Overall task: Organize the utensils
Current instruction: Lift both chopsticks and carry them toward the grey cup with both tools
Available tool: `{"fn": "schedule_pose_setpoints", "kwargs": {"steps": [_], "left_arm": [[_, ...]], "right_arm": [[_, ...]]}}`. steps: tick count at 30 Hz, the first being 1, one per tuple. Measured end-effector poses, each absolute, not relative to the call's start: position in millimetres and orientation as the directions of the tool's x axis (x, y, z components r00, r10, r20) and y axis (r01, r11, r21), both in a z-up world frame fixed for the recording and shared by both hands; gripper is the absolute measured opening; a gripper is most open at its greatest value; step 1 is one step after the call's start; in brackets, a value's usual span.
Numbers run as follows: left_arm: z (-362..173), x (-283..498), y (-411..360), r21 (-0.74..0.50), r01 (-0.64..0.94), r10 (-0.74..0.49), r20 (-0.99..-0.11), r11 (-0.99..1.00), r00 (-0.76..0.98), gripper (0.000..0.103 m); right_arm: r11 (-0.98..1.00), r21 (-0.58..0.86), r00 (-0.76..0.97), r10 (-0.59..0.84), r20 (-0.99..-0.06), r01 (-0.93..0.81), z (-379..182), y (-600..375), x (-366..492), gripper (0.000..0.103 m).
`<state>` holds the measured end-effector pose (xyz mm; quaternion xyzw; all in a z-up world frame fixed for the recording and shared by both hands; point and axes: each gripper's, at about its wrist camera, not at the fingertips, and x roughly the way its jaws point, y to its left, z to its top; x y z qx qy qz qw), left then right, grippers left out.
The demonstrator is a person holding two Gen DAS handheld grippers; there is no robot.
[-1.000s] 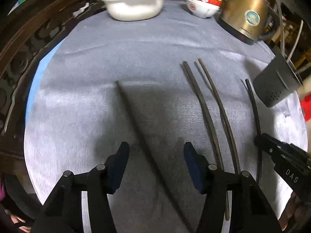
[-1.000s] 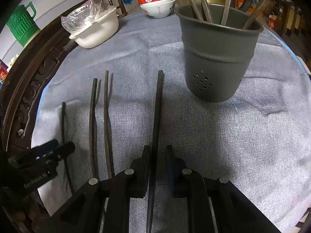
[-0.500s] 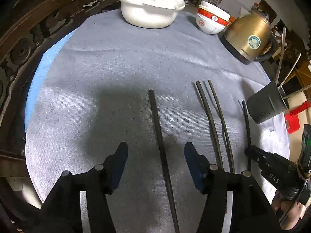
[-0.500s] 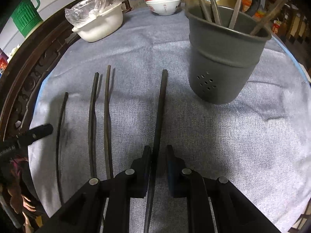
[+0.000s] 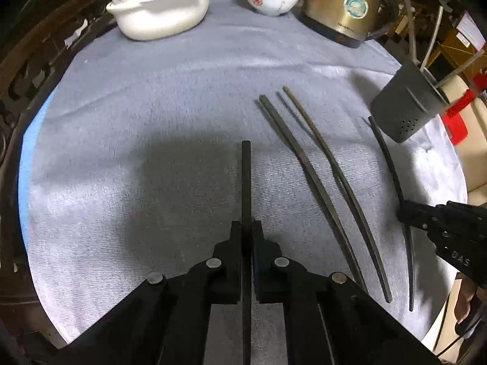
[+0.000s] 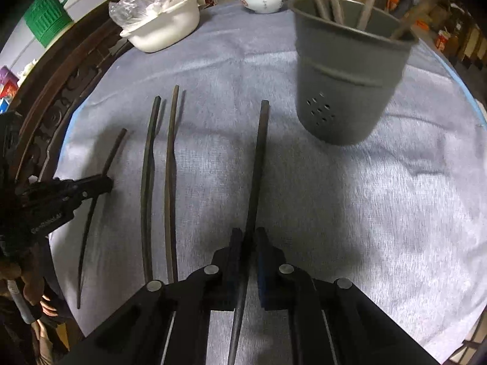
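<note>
grippers, left (image 5: 247, 231) and right (image 6: 249, 237), each clamped on a chopstick (image 5: 246, 182)

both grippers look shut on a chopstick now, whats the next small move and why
Probably lift the right gripper and carry its chopstick to the grey holder. It is shut on that stick, the holder stands just ahead to its right and already has utensils in it. The left gripper also grips a chopstick, farther from the holder.
</note>
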<state>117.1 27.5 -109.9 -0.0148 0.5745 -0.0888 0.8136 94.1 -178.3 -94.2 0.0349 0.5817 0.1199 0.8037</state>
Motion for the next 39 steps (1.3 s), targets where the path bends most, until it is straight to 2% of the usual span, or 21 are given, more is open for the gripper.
{"fn": "schedule_pose_setpoints", "kwargs": {"steps": [1,2,3,4,5,10,13,14,15,16,22,24,26,28,31,32,33,34,36,39], "left_arm": [[-110,120,29,-0.144,0.111,-0.173,-0.93,0.983,0.326,0.012],[-110,124,31,-0.167,0.092,-0.188,-0.929,0.982,0.319,0.029],[-107,123,37,-0.185,0.075,-0.2,-0.929,0.98,0.312,0.04],[-104,124,40,-0.195,0.05,-0.201,-0.928,0.98,0.315,0.058],[-99,126,41,-0.196,0.033,-0.196,-0.919,0.98,0.341,0.061],[-100,137,35,-0.169,0.027,-0.168,-0.924,0.985,0.343,0.061],[-114,143,35,-0.124,0.036,-0.129,-0.943,0.992,0.306,0.06],[-113,143,30,-0.089,0.057,-0.102,-0.94,0.994,0.324,0.042],[-112,143,27,-0.04,0.067,-0.06,-0.942,0.997,0.33,0.027],[-111,143,25,-0.007,0.073,-0.031,-0.944,0.997,0.327,0.006],[-111,150,31,-0.113,-0.014,-0.104,-0.949,0.993,0.297,0.007],[-110,152,31,-0.152,-0.015,-0.142,-0.949,0.988,0.281,0.018],[-107,152,31,-0.191,-0.009,-0.182,-0.948,0.982,0.261,0.048],[-107,156,27,-0.143,-0.023,-0.133,-0.96,0.989,0.245,0.064],[-111,159,16,-0.088,-0.002,-0.084,-0.958,0.996,0.275,0.061],[-111,158,11,-0.041,0.008,-0.041,-0.959,0.999,0.282,0.042],[-108,152,11,-0.004,0.022,-0.01,-0.956,1.0,0.292,0.027],[-106,151,12,-0.044,0.044,-0.055,-0.959,0.998,0.278,0.006],[-105,153,19,-0.104,0.017,-0.105,-0.956,0.994,0.273,0.006],[-88,140,34,-0.155,0.001,-0.145,-0.923,0.988,0.357,0.006]], "right_arm": [[0.967,0.207,0.292,0.243,-0.925,-0.149,-94,-180,96,0.012],[0.966,0.215,0.289,0.249,-0.925,-0.144,-95,-182,97,0.012],[0.965,0.224,0.287,0.254,-0.924,-0.134,-93,-184,100,0.012],[0.965,0.229,0.293,0.258,-0.921,-0.13,-90,-186,102,0.012],[0.965,0.228,0.299,0.257,-0.919,-0.128,-86,-187,105,0.013],[0.978,0.173,0.306,0.202,-0.93,-0.117,-79,-181,131,0.029],[0.984,0.146,0.268,0.168,-0.949,-0.1,-94,-174,145,0.032],[0.985,0.136,0.291,0.161,-0.943,-0.105,-92,-173,144,0.031],[0.987,0.129,0.278,0.152,-0.949,-0.098,-93,-174,143,0.022],[0.986,0.132,0.268,0.156,-0.951,-0.103,-94,-175,140,0.008],[0.977,0.192,0.2,0.208,-0.957,-0.097,-97,-184,127,0.01],[0.978,0.181,0.182,0.197,-0.963,-0.1,-97,-184,130,0.01],[0.981,0.16,0.174,0.177,-0.969,-0.106,-96,-184,133,0.01],[0.986,0.14,0.178,0.155,-0.972,-0.095,-95,-181,141,0.011],[0.988,0.113,0.197,0.132,-0.971,-0.103,-97,-171,150,0.013],[0.989,0.102,0.197,0.122,-0.973,-0.11,-98,-167,152,0.013],[0.989,0.09,0.195,0.113,-0.974,-0.12,-98,-165,151,0.011],[0.988,0.095,0.195,0.118,-0.974,-0.124,-98,-165,151,0.008],[0.984,0.129,0.207,0.152,-0.966,-0.12,-95,-162,145,0.007],[0.974,0.205,0.31,0.225,-0.924,-0.097,-70,-175,118,0.007]]}}
